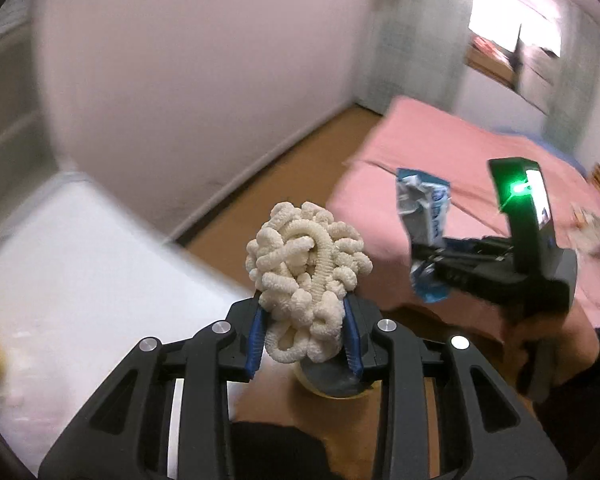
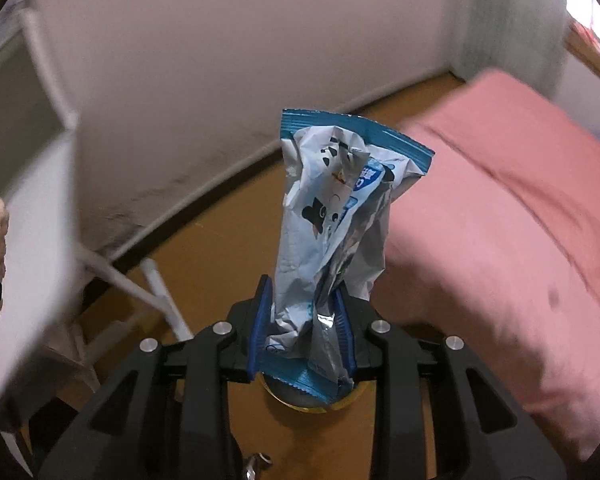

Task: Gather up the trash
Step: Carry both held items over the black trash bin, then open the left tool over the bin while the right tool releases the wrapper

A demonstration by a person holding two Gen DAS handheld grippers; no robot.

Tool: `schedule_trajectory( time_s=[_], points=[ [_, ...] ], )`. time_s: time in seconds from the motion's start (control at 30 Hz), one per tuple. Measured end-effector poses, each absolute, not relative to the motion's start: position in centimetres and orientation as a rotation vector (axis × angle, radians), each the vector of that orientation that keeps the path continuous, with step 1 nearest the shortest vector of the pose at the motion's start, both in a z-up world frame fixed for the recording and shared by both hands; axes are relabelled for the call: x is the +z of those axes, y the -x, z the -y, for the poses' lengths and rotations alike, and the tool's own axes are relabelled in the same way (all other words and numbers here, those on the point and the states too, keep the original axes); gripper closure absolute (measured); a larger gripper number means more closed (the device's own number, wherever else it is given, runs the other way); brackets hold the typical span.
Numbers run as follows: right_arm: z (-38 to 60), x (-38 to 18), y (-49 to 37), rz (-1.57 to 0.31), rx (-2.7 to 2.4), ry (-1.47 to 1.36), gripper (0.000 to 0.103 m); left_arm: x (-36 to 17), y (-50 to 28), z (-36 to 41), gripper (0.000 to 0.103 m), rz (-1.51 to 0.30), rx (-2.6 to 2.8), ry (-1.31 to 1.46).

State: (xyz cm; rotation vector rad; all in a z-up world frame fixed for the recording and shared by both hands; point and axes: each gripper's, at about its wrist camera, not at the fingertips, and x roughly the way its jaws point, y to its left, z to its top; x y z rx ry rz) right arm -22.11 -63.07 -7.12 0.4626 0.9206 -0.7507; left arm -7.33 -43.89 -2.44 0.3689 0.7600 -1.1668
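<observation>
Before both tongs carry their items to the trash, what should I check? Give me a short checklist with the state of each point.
1. Left tongs closed on the cream knotted bundle: ok.
2. Right tongs closed on the blue-white wrapper: ok.
3. Wrapper held securely: ok, its lower part sits between the blue pads.
4. The two held items apart from each other: ok.
5. Trash bin located: cannot tell, none in view.
6. More trash remaining: cannot tell, the surroundings are blurred.

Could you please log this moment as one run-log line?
left gripper: shut on cream cord bundle | right gripper: shut on blue-white wrapper | both held aloft | below: wood floor, pink bed
</observation>
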Motion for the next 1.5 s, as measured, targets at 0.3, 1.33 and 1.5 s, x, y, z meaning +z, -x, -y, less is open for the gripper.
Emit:
schedule_trajectory(
  time_s=[0.3,1.33,1.5],
  points=[
    [64.7,-17.2,27.4,-1.004,-0.797,-0.674,0.075,-17.1,12.6,56.0,0.071,-0.973,-1.221,-0.584],
    [67.5,-27.4,25.6,-1.105,-0.734,-0.82,0.083,-24.7,13.4,57.3,0.039,-1.049,-1.225,-0.637],
    [67.6,-27.6,24.4,-1.112,-0.716,-0.817,0.082,-21.4,14.0,54.5,0.035,-1.032,-1.238,-0.597]
  ],
)
